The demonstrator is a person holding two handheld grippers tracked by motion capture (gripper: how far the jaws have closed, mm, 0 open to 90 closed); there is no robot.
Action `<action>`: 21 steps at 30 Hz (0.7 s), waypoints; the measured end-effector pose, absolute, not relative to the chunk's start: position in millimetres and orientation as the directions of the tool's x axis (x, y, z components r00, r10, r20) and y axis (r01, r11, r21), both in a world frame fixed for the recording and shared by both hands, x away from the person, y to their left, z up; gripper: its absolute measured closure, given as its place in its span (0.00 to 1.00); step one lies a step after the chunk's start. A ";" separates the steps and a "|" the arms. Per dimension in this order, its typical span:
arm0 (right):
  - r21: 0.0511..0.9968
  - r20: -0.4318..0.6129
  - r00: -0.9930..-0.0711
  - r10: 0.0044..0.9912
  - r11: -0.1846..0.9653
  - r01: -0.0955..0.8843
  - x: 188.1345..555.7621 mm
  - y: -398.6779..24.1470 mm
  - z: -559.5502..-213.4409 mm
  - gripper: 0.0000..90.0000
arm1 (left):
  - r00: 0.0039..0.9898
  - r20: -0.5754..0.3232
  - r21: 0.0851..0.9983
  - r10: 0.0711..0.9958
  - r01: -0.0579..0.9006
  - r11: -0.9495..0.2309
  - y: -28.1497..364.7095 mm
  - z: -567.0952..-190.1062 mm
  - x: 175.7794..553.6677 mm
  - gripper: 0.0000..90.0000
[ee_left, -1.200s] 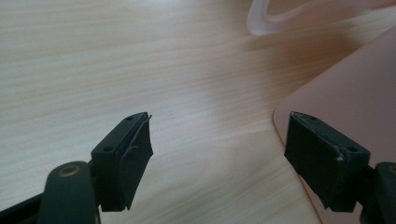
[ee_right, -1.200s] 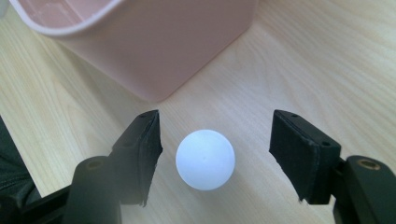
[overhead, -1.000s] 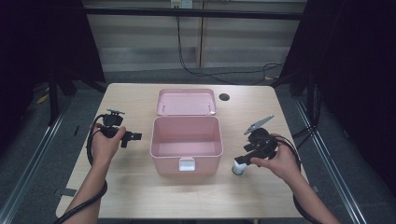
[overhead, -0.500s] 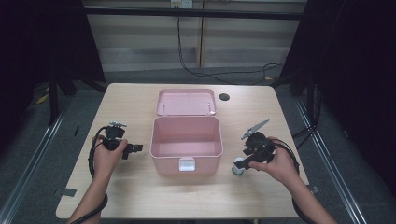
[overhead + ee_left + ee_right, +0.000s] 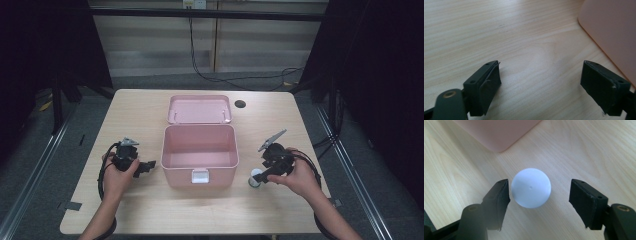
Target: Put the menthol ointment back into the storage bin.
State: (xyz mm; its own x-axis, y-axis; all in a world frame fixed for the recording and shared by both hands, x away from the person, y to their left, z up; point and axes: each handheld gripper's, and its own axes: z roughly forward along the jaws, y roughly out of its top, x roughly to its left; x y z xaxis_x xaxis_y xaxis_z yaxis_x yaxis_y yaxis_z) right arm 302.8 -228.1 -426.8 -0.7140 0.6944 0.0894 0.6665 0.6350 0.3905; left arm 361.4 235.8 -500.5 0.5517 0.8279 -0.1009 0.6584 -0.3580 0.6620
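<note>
An open pink box stands mid-table with its lid folded flat behind it. My left gripper lies low beside the box's left wall, pointing at it. In the left gripper view its jaws have just been opening, the left gripper has bare wood between its pads, and the pink wall is at the upper right. A white round object sits on the table between the jaws of my open right gripper. The left pad is close to it and the right pad stands apart. The same object lies off the box's front right corner, at my right gripper.
A dark round hole sits in the tabletop right of the lid. Bare wood runs along the table's front edge and its far left. Cables trail from both hands. Dark frame posts and floor rails flank the table.
My left hand has come down and toward the table's front, settling lower beside the box. The right hand has hardly moved over the white object.
</note>
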 end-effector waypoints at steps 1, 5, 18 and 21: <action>0.386 0.084 -0.716 0.693 0.640 0.665 302.8 -228.8 -427.4 0.36 | 0.557 -0.094 0.667 0.825 0.650 -0.363 236.0 -501.3 360.5 0.17; 0.372 0.079 -0.713 0.697 0.643 0.670 302.7 -230.5 -428.0 0.36 | 0.563 -0.078 0.698 0.823 0.620 -0.358 236.4 -505.2 355.4 0.15; 0.317 0.084 -0.730 0.678 0.677 0.664 304.5 -219.3 -429.9 0.39 | 0.592 -0.024 0.713 0.806 0.575 -0.401 230.9 -510.7 349.4 0.07; 0.307 0.081 -0.739 0.668 0.689 0.657 305.5 -215.8 -431.8 0.40 | 0.597 -0.018 0.711 0.802 0.572 -0.410 231.4 -510.5 349.4 0.07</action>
